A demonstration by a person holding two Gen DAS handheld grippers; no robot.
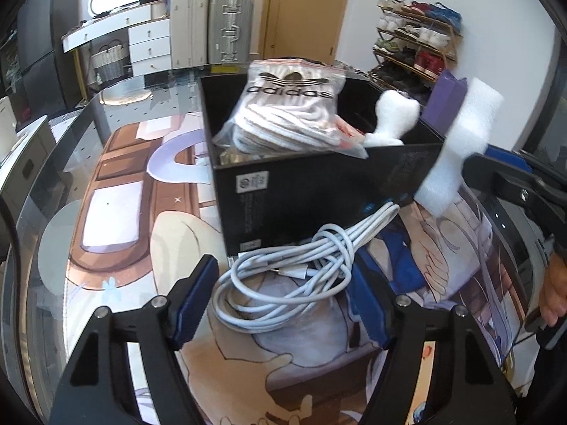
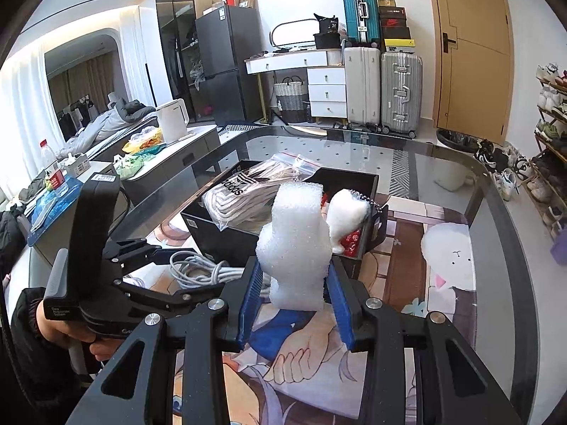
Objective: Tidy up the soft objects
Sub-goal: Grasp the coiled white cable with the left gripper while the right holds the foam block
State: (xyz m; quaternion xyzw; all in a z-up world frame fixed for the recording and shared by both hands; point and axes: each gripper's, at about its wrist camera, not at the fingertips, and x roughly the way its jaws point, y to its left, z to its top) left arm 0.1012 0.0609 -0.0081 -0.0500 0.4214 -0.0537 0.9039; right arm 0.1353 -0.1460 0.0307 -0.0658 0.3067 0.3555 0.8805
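Left wrist view: we record the left claw (image 1: pixel 280 297) with its blue pads apart on either side of a coiled white cable (image 1: pixel 283 276), which lies on the worktop (image 1: pixel 106 212) just near of a black box (image 1: pixel 319 184); whether the right-hand pad touches the coil we cannot tell, and the left-hand pad stands clear of it, so we list this claw as open with the cable between its fingers. The worktop is glass over a printed cartoon mat. In the black box we note a clear zip bag of white socks (image 1: pixel 287 113) marked adidas, leaning toward the far left, and a white plush piece (image 1: pixel 393 113) at the right, rising above the box rim. Right wrist view: the right claw (image 2: pixel 296 297) is closed on a white foam block (image 2: pixel 294 244), held upright above the worktop, near of the box and not inside it. In the left wrist view that foam shows at the box's right corner. A hand (image 2: pixel 71 336) grips the left tool's handle at the left edge. Suitcases and a shoe rack stand at the far wall.
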